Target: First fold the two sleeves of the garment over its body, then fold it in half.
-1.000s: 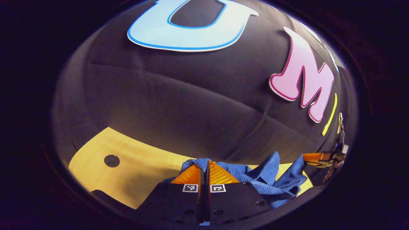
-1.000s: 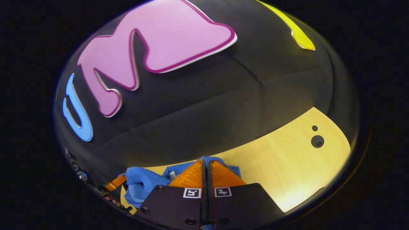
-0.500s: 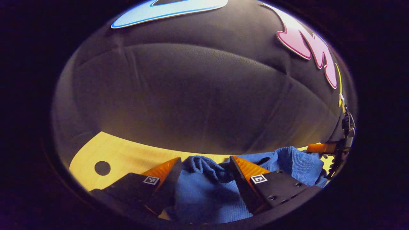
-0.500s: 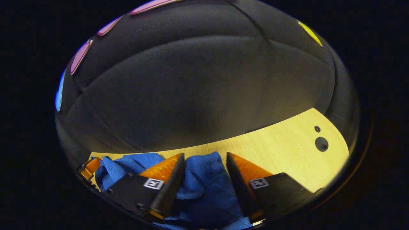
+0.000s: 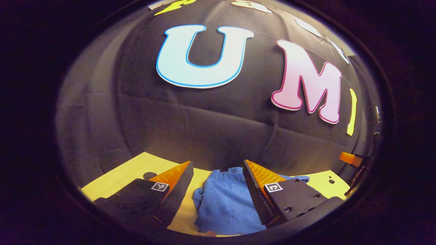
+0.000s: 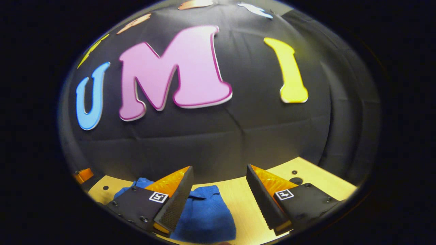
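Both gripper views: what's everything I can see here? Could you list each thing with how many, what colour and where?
Garment: one, blue knit, lying bunched on the table between the left gripper's fingers; in the right gripper view it lies by that gripper's left-hand finger.
Table: one, pale yellow wood, along the bottom of both views, with a few small dark holes.
Booth wall: one, black cloth, behind the table.
Left gripper: one, open, above the garment, touching nothing.
Right gripper: one, open, above the table and garment edge; a bit of it also shows at the far right of the left gripper view.
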### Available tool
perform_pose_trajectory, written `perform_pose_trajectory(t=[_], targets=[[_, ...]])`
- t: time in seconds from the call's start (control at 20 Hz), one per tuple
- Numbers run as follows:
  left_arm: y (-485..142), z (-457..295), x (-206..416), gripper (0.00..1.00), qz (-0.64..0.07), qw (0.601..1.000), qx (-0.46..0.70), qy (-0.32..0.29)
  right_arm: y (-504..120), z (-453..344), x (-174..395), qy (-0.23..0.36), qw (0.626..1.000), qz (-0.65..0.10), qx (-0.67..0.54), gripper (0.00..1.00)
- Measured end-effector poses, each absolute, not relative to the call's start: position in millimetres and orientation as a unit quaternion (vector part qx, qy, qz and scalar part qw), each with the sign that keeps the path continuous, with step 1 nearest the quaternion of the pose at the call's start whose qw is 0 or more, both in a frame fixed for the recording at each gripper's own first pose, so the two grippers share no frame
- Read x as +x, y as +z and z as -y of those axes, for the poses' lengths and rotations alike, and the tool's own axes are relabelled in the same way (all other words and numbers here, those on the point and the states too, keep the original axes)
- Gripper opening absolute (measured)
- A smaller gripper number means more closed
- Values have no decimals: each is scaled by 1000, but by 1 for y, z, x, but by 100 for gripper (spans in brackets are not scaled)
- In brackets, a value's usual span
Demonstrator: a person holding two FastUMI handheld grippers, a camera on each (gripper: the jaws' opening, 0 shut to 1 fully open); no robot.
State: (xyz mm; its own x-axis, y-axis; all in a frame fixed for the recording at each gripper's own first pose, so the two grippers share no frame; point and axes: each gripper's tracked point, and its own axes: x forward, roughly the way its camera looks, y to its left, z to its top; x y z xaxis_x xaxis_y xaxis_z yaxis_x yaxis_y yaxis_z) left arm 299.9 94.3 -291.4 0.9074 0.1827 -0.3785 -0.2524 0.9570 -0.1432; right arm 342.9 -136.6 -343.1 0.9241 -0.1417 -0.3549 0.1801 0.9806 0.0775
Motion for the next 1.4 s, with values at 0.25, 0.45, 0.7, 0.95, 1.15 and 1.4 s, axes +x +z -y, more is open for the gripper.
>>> perform_pose_trajectory(t=[0.25, 0.45, 0.7, 0.95, 1.15, 1.4], targets=[[-186, -59, 203, 82, -82, 987, -105, 91, -251, 110, 244, -59, 991, -107, 61, 97], [-139, -51, 134, 82, -80, 990, -60, 103, -212, 84, 165, -30, 993, -101, 51, 96], [-67, -38, 44, 82, -30, 994, -16, 107, -177, 53, 77, -7, 991, -130, 22, 96], [-69, -28, -25, 82, -71, 987, -84, 120, -142, 38, 17, 1, 993, -119, -14, 89], [-44, -16, -38, 83, -52, 992, -66, 90, -116, 17, 9, 14, 996, -91, -6, 89], [-27, 1, -34, 83, -21, 998, -25, 58, -104, 15, 5, 3, 997, -76, 10, 89]])
